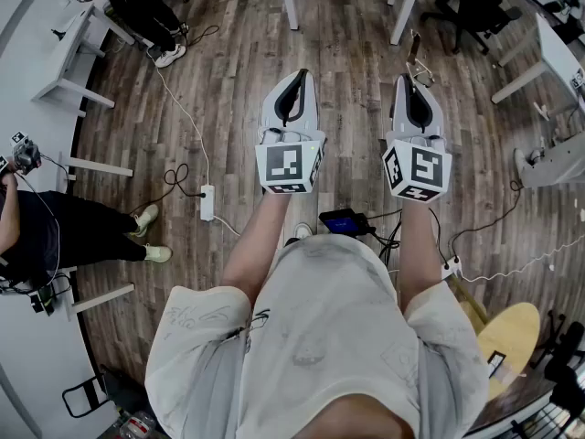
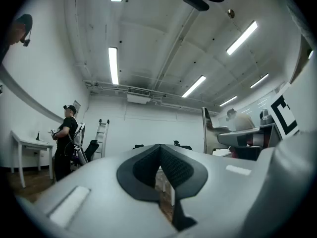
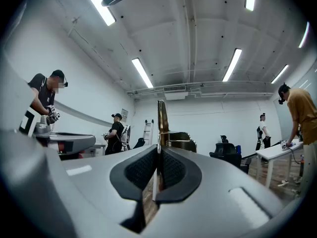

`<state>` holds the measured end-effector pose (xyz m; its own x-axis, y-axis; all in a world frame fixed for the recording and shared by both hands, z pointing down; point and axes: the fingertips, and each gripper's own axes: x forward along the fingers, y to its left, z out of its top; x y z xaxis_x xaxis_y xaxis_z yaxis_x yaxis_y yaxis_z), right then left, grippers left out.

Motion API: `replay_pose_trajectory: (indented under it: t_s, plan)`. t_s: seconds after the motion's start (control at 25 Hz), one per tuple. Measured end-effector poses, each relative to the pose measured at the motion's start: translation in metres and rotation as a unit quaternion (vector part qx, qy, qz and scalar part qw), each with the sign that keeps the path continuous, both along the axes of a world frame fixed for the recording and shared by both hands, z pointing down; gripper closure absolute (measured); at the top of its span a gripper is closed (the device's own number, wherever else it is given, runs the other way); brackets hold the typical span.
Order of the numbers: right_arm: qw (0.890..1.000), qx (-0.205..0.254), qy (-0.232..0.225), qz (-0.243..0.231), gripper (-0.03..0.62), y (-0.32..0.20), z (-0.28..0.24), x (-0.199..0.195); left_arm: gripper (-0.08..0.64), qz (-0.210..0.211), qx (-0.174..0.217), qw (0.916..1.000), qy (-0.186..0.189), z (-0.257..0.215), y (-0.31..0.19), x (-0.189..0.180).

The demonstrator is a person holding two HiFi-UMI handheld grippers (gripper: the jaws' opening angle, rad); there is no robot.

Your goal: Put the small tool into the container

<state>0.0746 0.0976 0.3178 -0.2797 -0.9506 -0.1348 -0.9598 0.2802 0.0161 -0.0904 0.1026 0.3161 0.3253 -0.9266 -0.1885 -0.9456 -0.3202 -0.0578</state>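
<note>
- Your right gripper has its jaws pressed onto the small tool. The black ribbed pads clamp its lower end from both sides.
- In the right gripper view the small tool shows edge-on: a thin, flat, brass-coloured strip that rises straight up out of the jaws. A darker, shiny, rounded metal part with a ringed collar sits low on its right side. You cannot tell its full shape from here.
- In the head view the small tool pokes forward past the tips of your right gripper, held in the air above the floor.
- Your left gripper has its jaws brought together at the tips, with nothing between them. Its pads carry the same fine black ribbing, set in smooth grey shells.
- In the head view your left gripper is level with the right one and just beside it, but they do not touch.
- Each gripper carries a cube with black-and-white square markers, the left cube and the right cube, facing you.
- Below lies a wooden plank floor with a white power strip and trailing cables.
- A round pale wooden tabletop sits at your lower right.
</note>
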Motion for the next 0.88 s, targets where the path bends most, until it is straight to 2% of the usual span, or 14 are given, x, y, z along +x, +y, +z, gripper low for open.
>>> replay_pose_trajectory:
  t_s: [0.36,0.88]
  plan:
    - [1.000,-0.008,-0.001,-0.009,0.584,-0.001,0.010,-0.009,0.548,-0.008,-0.012,0.9999,0.001,0.010,0.002,-0.004]
    - [1.000,-0.007,0.011,-0.024,0.584,0.000,0.013,-0.003,0.548,0.004,-0.014,0.9999,-0.001,0.015,-0.001,0.025]
